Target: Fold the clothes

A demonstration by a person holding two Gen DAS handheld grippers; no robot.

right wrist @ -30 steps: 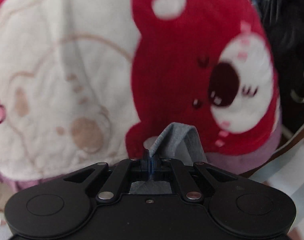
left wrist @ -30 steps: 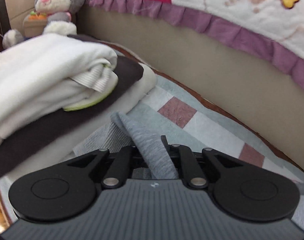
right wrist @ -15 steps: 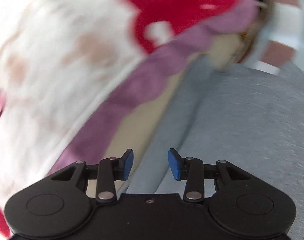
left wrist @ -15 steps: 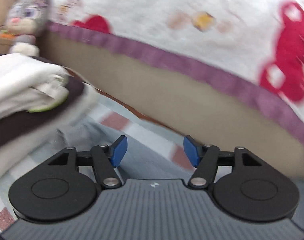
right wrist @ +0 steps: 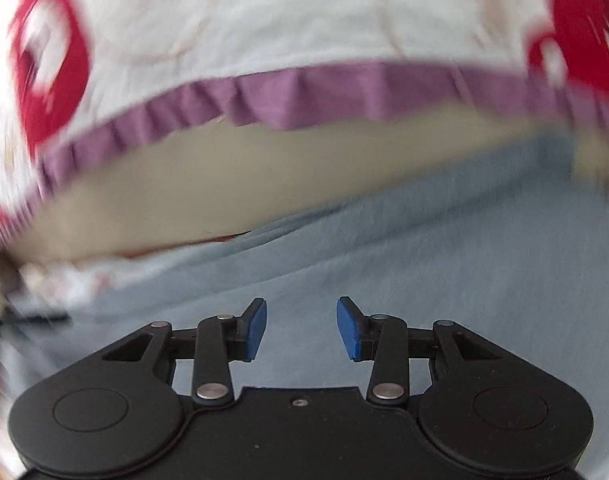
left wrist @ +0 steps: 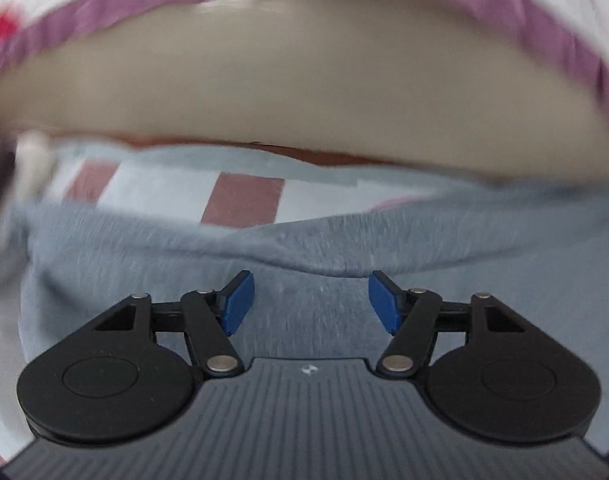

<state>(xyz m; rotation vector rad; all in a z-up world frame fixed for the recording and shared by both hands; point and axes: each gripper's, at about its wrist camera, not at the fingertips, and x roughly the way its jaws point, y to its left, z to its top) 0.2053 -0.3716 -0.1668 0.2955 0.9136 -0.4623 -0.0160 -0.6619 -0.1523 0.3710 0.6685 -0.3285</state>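
A grey garment (left wrist: 304, 252) lies spread over the checked bed cover, filling the lower half of both wrist views; its folded far edge runs across the left wrist view. My left gripper (left wrist: 311, 304) hovers over the cloth with its jaws opening, blue pads wide apart and nothing between them. In the right wrist view the same grey garment (right wrist: 424, 248) stretches below my right gripper (right wrist: 301, 328), which stands open with an empty gap between its pads. Both views are blurred by motion.
A beige bed side (left wrist: 304, 92) rises just beyond the garment. Over it hangs a white quilt with red shapes and a purple frill (right wrist: 296, 96). The checked cover (left wrist: 244, 200) shows maroon and white squares past the garment's edge. A pale blurred pile (left wrist: 28, 160) sits at far left.
Both grippers were shut on folds of the grey garment a second ago; both have let go and opened. Both views have swung toward the bed side, and the clothes stack and plush rabbit left view.
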